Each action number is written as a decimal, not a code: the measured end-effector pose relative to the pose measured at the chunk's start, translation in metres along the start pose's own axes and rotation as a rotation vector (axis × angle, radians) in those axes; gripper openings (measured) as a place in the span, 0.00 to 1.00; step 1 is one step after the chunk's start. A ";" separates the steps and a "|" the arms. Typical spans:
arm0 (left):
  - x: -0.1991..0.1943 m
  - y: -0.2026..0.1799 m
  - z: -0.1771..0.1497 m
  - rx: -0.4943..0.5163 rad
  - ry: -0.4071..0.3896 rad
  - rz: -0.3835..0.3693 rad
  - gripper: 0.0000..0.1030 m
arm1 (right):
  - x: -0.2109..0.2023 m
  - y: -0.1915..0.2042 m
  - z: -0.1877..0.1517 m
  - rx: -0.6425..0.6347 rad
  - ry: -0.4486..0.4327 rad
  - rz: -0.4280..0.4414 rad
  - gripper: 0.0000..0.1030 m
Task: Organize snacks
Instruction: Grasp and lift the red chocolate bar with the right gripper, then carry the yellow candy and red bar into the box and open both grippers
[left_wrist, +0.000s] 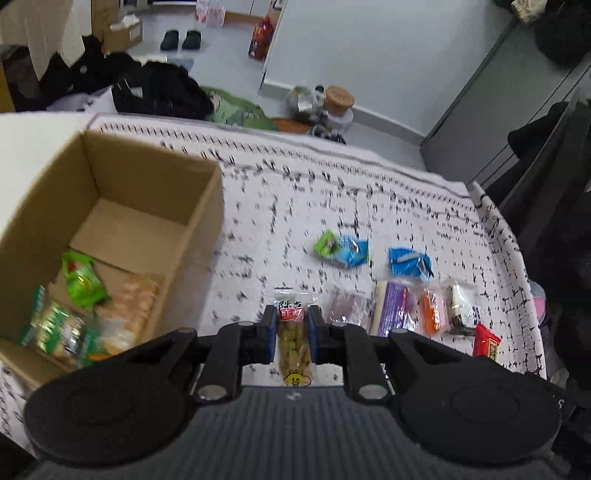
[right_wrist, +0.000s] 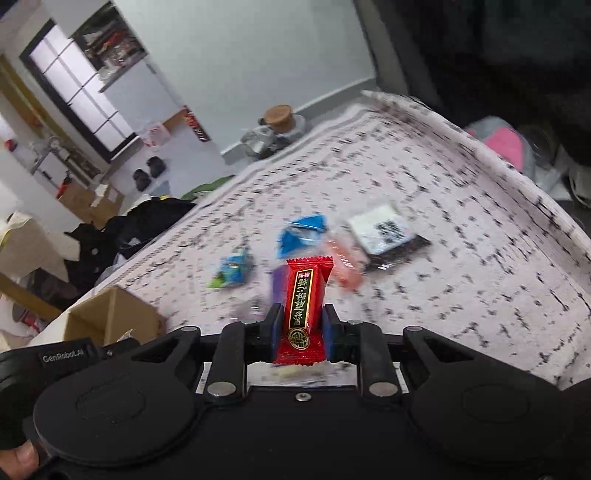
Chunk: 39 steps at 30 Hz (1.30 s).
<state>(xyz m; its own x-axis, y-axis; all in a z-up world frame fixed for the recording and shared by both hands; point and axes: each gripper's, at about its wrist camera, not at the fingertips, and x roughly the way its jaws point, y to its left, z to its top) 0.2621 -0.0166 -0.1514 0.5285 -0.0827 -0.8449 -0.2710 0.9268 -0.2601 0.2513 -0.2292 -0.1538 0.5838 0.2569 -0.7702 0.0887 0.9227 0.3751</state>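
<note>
My left gripper (left_wrist: 291, 325) is shut on a clear snack packet with a red label and yellowish contents (left_wrist: 293, 339), held above the patterned cloth just right of the open cardboard box (left_wrist: 155, 192). The box holds a green packet (left_wrist: 83, 280), a green-white packet (left_wrist: 55, 328) and an orange biscuit pack (left_wrist: 129, 306). My right gripper (right_wrist: 301, 325) is shut on a red candy bar with gold writing (right_wrist: 304, 306), held upright above the cloth. The red candy bar also shows at the left wrist view's right edge (left_wrist: 487, 341). The box corner shows in the right wrist view (right_wrist: 114, 314).
Loose snacks lie on the cloth: a green-blue packet (left_wrist: 341, 247), a blue packet (left_wrist: 410, 262), a purple pack (left_wrist: 391, 306), an orange packet (left_wrist: 434, 310), a white-black packet (left_wrist: 460, 306). The table edge (left_wrist: 517, 258) runs along the right. Clutter covers the floor beyond.
</note>
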 end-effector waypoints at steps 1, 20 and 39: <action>-0.004 0.002 0.002 0.006 -0.012 0.003 0.16 | -0.001 0.005 0.000 -0.006 -0.002 0.006 0.21; -0.065 0.066 0.034 -0.037 -0.143 0.001 0.16 | -0.014 0.112 -0.002 -0.103 -0.030 0.161 0.21; -0.075 0.140 0.052 -0.143 -0.149 -0.004 0.22 | 0.009 0.191 -0.016 -0.177 0.014 0.254 0.21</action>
<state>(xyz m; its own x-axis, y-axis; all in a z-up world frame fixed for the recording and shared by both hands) 0.2263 0.1379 -0.1003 0.6402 -0.0213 -0.7679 -0.3745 0.8641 -0.3363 0.2600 -0.0464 -0.0974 0.5577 0.4886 -0.6710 -0.2013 0.8639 0.4618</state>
